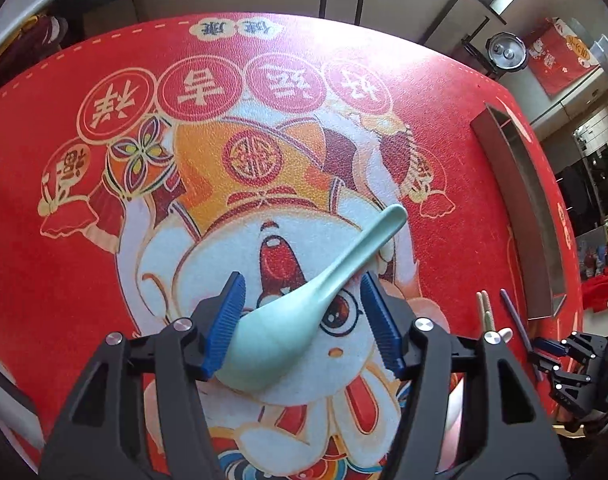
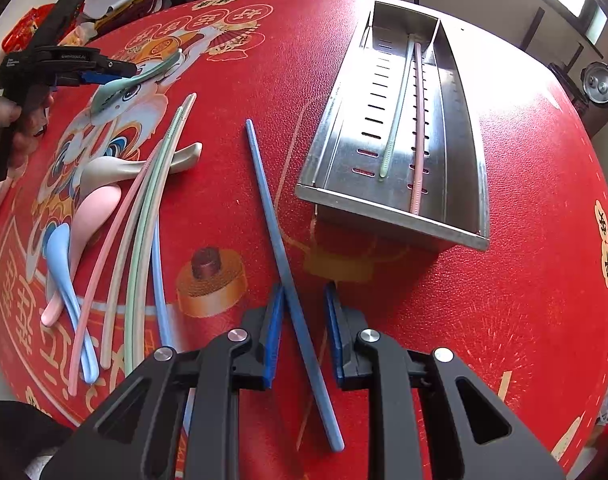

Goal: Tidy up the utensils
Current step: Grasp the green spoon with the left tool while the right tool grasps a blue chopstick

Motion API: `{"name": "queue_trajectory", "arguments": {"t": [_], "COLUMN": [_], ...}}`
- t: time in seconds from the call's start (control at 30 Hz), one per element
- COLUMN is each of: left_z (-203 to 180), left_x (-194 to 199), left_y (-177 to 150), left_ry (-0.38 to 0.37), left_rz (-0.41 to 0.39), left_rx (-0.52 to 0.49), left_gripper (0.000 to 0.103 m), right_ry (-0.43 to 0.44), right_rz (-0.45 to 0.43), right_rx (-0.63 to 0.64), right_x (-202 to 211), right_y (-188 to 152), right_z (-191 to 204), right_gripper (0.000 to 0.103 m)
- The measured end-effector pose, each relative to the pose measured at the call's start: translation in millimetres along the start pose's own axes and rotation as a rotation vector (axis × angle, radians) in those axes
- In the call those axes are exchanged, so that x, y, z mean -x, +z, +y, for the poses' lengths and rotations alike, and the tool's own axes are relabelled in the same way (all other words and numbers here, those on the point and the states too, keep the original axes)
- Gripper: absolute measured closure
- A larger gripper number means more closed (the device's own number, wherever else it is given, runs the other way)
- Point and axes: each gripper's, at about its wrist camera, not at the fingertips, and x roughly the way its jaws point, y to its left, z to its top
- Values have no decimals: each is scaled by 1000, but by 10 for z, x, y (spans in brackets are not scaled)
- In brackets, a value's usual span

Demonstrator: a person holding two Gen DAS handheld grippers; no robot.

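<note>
Utensils were seen scattered over a red printed tablecloth [image 1: 63, 240]. From the left wrist view, the left gripper [image 1: 301, 320] was held wide open, with a mint-green ceramic spoon [image 1: 304, 312] lying between its blue pads [image 1: 223, 320]. The spoon's bowl was seen against the left pad, though a firm hold could not be confirmed; the right pad stood apart from the handle, which was angled up and to the right. A steel tray [image 1: 520, 208] was seen along the right edge of the cloth, and the right gripper [image 1: 552, 354] was glimpsed low at the right, beside a few chopsticks.

From the right wrist view, the right gripper [image 2: 304, 336] was shown partly open, its jaws set to either side of a blue chopstick [image 2: 275, 232] lying flat on the cloth; the left pad was just beside the stick, the right pad apart from it. A green chopstick [image 2: 396, 120] and a pink chopstick [image 2: 420, 120] were already laid lengthwise in the perforated compartment of the steel tray [image 2: 388, 212]. At the left, a pile of pastel chopsticks [image 2: 139, 232], a pink spoon [image 2: 91, 216], a blue spoon [image 2: 59, 256] and a cream spoon [image 2: 143, 166] was left on the cloth. The left gripper [image 2: 115, 74] was seen at the far left, over the mint-green spoon [image 2: 143, 76].
</note>
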Motion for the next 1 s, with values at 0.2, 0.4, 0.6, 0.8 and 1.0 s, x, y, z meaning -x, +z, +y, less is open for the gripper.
{"name": "queue_trajectory", "arguments": {"t": [0.2,0.4,0.6,0.8,1.0], "left_z": [-74,-121,-99,-340,-854], "left_x": [17,-2,-40,-62,-79], "left_y": [-265,-433,-363,-355,-565], "left_ry": [-146,-197,-171,-62,-34], "left_rz": [62,40,7,29,68], "left_rx": [9,83,140,41,-125], "left_gripper": [43,46,60,77,81], "right_ry": [8,6,10,20,89], "right_rz": [0,-4,0,5,21], "right_rx": [-11,-5,2,-14,-60], "right_x": [-7,-6,-5,-3,-2], "right_y": [2,-7,-4,9,-22], "right_z": [-18,-26,-22,-58,-105], "right_gripper": [83,83,83,86,97]}}
